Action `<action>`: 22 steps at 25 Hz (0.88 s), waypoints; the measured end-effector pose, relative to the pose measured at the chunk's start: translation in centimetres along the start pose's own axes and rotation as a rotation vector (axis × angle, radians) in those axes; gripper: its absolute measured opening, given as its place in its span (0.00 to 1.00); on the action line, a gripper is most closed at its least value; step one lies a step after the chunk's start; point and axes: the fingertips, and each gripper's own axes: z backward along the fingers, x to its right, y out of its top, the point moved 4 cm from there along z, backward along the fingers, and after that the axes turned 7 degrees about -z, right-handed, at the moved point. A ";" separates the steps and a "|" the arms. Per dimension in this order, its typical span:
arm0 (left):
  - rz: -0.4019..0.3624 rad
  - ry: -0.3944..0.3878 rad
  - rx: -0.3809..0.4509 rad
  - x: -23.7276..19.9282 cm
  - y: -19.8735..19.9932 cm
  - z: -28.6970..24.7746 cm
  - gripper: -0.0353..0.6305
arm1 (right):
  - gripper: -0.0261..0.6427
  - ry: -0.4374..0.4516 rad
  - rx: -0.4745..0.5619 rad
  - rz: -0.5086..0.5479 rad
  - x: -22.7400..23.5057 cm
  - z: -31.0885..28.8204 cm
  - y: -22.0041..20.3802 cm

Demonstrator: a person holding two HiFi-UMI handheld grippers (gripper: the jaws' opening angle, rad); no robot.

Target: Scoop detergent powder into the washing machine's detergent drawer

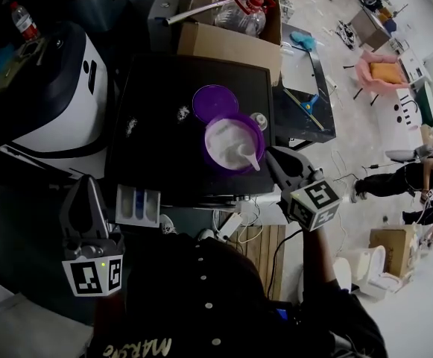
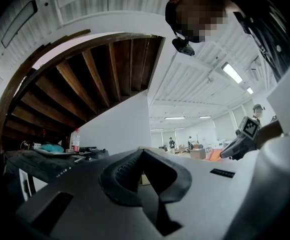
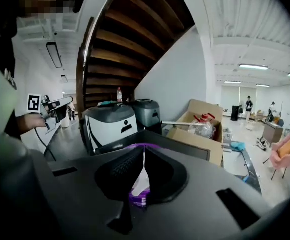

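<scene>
Ceiling strip lights (image 3: 253, 67) brighten the far right hall (image 3: 264, 111); the near left stays dim, edges curve strongly, nearest surfaces blur.

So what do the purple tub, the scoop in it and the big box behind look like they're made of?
Purple tub: glossy plastic, probably, judging by its smooth, evenly coloured rim. Scoop: white matte plastic, likely moulded in one piece. Box: plain brown cardboard, dull, with folded flaps.

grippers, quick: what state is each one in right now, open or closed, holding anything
left gripper: closed, nothing between its jaws
right gripper: closed on the handle of the white scoop
</scene>
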 end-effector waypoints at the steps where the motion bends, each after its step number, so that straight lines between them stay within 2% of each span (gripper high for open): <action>1: -0.002 -0.002 0.004 0.0 0.1 -0.1 0.06 | 0.09 -0.015 0.046 -0.003 -0.1 0.4 0.3; 6: -0.015 -0.004 0.021 0.2 0.7 -0.6 0.06 | 0.08 -0.083 0.320 -0.014 -1.2 2.7 3.4; 13: -0.030 0.020 0.025 -0.5 1.4 -0.6 0.06 | 0.08 -0.184 0.514 0.020 -1.2 5.9 5.7; 16: -0.031 0.027 0.027 -0.7 1.6 -0.5 0.06 | 0.08 -0.217 0.544 0.020 -1.0 6.6 5.9; 22: -0.034 0.030 0.038 -0.8 2.1 -0.7 0.06 | 0.08 -0.239 0.537 0.021 -0.8 6.7 6.0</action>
